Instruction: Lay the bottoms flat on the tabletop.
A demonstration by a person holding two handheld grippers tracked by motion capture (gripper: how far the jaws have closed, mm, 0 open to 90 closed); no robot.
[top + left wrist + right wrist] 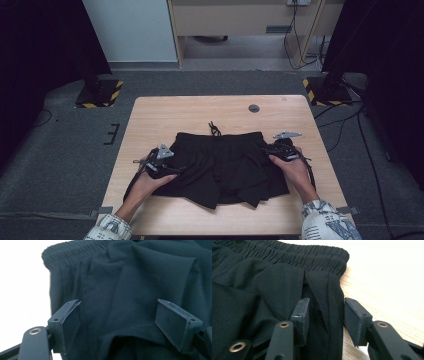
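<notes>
Black shorts (225, 165) lie flat in the middle of the wooden table (200, 112), waistband at the far side with a drawstring (215, 129) poking out. My left gripper (174, 169) is at the shorts' left edge. In the left gripper view its jaws (118, 307) stand wide apart over the crumpled cloth (125, 277) and do not press on it. My right gripper (268, 150) is at the right edge. In the right gripper view, this gripper (325, 312) straddles the folded side seam (329, 302) just below the waistband (299, 255), pads not squeezing it.
A round cable hole (254, 108) sits near the table's far edge. Two stands with yellow-black striped bases (100, 92) (327, 90) flank the table's far corners, with cables on the floor at the right. Bare wood shows around the shorts.
</notes>
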